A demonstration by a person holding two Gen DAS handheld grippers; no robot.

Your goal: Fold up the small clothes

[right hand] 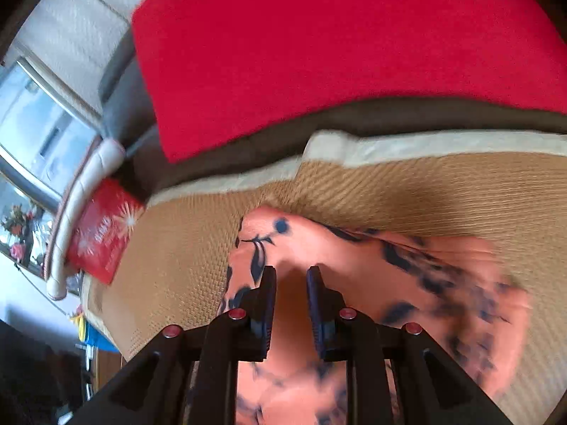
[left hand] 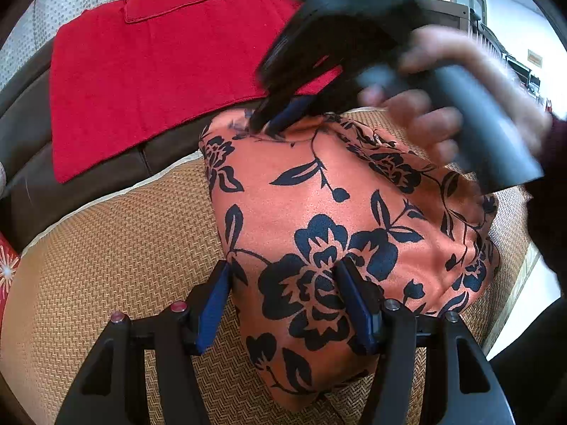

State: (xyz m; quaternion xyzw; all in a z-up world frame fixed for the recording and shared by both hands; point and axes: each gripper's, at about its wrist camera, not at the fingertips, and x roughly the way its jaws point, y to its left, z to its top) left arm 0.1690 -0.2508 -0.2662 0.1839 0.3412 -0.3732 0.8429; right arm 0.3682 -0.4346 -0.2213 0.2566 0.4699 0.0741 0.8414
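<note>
The left gripper [left hand: 280,304] stood wide over the orange black-flowered garment [left hand: 340,219] on the woven tan mat [left hand: 117,248]. Farther off, the right gripper [right hand: 291,283], narrowed, pinched the garment's far edge. Beyond lay a red cloth [left hand: 141,71].

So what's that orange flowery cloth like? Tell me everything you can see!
The orange cloth is a soft, thin-looking garment printed with dark blue flowers and leaves. It lies in a bunched, partly folded heap on the woven tan mat. The right gripper pinches its far edge, and the left gripper has open fingers around the near part. Its full shape is hidden.
</note>
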